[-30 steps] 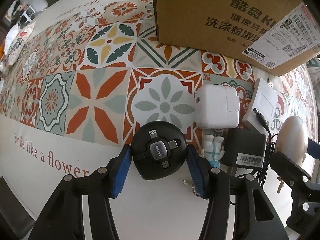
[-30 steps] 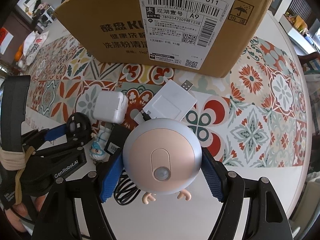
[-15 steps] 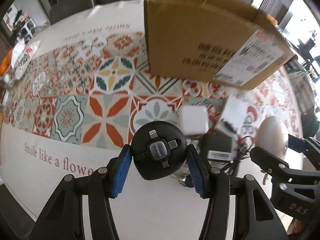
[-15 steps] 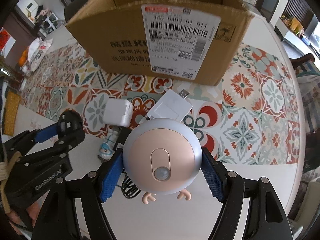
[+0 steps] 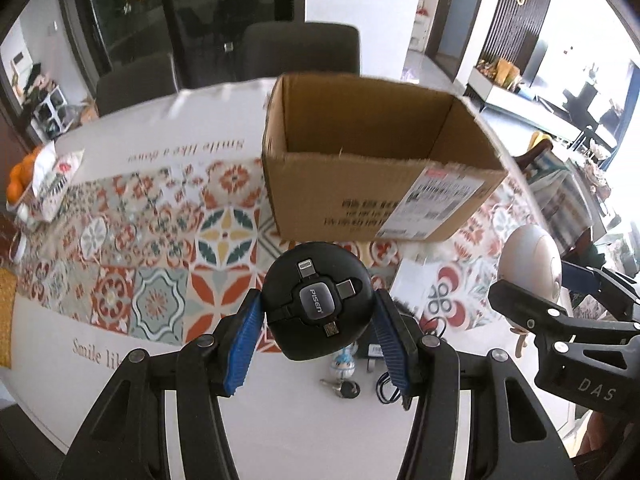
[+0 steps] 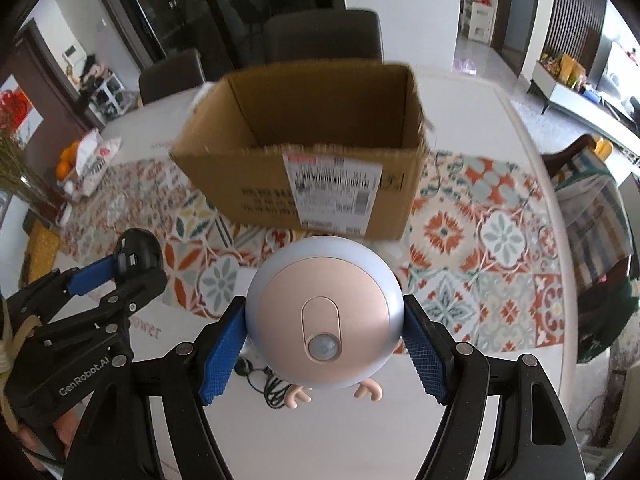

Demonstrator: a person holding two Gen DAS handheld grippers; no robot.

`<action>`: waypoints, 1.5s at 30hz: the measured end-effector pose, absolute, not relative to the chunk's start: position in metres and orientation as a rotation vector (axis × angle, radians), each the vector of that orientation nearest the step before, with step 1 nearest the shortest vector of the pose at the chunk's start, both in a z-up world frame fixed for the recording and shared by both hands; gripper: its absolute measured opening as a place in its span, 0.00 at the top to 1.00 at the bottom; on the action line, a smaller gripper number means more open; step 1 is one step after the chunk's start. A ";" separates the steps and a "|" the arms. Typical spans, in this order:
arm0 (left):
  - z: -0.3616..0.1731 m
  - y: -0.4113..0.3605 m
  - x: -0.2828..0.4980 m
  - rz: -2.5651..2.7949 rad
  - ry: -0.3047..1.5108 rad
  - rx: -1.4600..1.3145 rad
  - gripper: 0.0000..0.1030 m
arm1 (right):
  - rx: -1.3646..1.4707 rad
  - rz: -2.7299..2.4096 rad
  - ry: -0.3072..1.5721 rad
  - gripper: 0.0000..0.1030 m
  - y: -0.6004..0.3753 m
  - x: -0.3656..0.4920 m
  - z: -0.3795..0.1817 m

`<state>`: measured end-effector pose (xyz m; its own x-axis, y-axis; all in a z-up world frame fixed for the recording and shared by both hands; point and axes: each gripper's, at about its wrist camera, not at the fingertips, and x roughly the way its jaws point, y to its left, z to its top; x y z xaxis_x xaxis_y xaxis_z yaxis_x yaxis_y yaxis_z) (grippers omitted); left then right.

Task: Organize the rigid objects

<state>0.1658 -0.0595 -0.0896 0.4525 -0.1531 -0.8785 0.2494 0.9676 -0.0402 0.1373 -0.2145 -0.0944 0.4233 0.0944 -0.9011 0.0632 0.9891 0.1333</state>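
Left gripper (image 5: 319, 318) clamping black PISEN cable hub (image 5: 318, 306), right gripper (image 6: 323, 346) squeezing round night light (image 6: 324, 314), both short of cardboard box (image 6: 304, 184). My worry: round shells slipping from pads, or clipping box rim.

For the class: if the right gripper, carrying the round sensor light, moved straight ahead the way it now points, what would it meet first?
Most likely the near wall of the open cardboard box, directly ahead of the right gripper and its round sensor light; depth is uncertain.
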 end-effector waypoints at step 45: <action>-0.034 -0.104 0.291 -0.314 0.990 0.165 0.47 | 0.160 -0.027 1.003 0.28 -0.247 0.252 -0.037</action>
<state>0.2912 -0.1044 -0.0338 0.5088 -0.1853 -0.8407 0.3338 0.9426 -0.0057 0.2520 -0.2466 -0.0367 0.5381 0.0508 -0.8413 0.0966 0.9879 0.1214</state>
